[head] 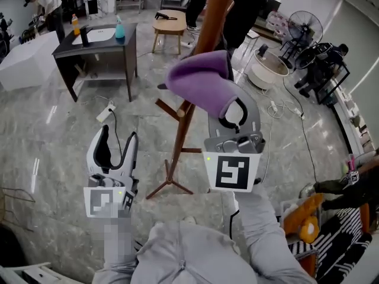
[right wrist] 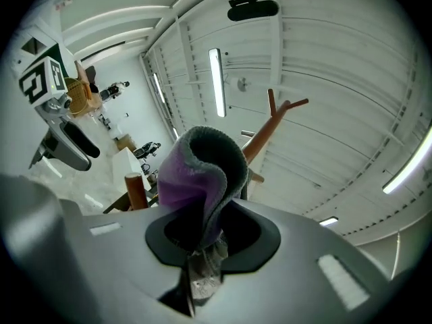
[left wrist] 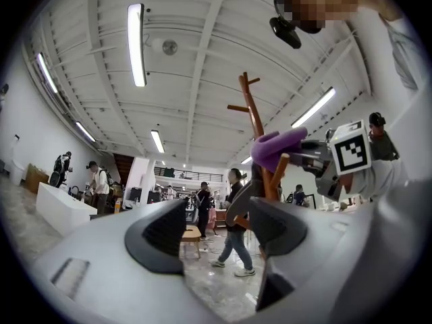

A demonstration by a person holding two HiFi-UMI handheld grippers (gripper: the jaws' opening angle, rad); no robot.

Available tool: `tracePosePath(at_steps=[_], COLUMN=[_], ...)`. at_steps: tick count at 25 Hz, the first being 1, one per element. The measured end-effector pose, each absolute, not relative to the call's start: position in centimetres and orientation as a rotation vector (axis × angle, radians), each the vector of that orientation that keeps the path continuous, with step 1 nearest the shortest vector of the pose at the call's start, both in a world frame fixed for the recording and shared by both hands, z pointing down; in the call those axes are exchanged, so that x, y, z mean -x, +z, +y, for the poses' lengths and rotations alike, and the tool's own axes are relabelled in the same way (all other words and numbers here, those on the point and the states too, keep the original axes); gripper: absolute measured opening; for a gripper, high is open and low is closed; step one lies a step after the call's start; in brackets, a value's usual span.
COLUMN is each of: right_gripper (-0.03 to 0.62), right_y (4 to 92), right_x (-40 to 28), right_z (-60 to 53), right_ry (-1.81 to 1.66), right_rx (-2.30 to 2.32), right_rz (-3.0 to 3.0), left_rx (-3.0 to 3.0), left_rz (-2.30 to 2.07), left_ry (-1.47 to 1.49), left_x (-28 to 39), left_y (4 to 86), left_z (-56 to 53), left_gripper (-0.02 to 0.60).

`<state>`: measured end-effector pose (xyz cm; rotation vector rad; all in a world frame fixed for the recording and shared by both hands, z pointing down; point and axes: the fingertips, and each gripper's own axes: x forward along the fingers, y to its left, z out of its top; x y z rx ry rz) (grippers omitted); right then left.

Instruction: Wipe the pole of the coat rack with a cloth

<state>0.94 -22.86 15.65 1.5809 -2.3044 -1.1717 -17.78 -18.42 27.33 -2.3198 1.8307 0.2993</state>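
The brown wooden coat rack pole (head: 188, 108) rises from its tripod feet on the marble floor, tilted toward the top centre of the head view. My right gripper (head: 230, 110) is shut on a purple cloth (head: 200, 81), which bulges against the pole at mid height. In the right gripper view the cloth (right wrist: 201, 171) is folded between the jaws of the right gripper (right wrist: 202, 231), with the pole (right wrist: 270, 130) behind it. My left gripper (head: 113, 149) hangs open and empty to the left of the pole. Its own view shows the left gripper (left wrist: 216, 231), the pole (left wrist: 255, 120) and the cloth (left wrist: 277, 147).
A dark desk (head: 98, 40) with bottles stands at the back left and a wooden stool (head: 169, 25) behind the rack. A white pot (head: 266, 70), fans (head: 308, 28) and cables lie to the right. A power strip (head: 105, 112) lies on the floor. People stand around.
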Motion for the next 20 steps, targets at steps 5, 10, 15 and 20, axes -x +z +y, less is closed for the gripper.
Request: tracePosePath(at_steps=[5, 10, 15, 20], right_gripper=[0.052, 0.052, 0.052, 0.052], right_y=[18.5, 20.3, 22.9, 25.1], right_x=[-1.2, -1.0, -0.7, -0.6], right_z=[-23.0, -22.4, -21.6, -20.7], right_ry=[-1.062, -1.026, -0.952, -0.886], right_rx=[-1.539, -1.505, -1.460, -1.420], right_rz=[-2.335, -2.372, -2.409, -2.442], left_rx=[2.321, 2.322, 2.327, 2.327], left_rz=[1.840, 1.851, 1.858, 1.866], left_ry=[0.281, 0.261, 0.233, 0.218], left_x=[17.2, 16.6, 16.3, 15.9], left_y=[27.5, 27.9, 28.2, 28.4], left_z=[-18.2, -18.0, -17.7, -17.3], left_gripper=[0.318, 0.318, 0.318, 0.318])
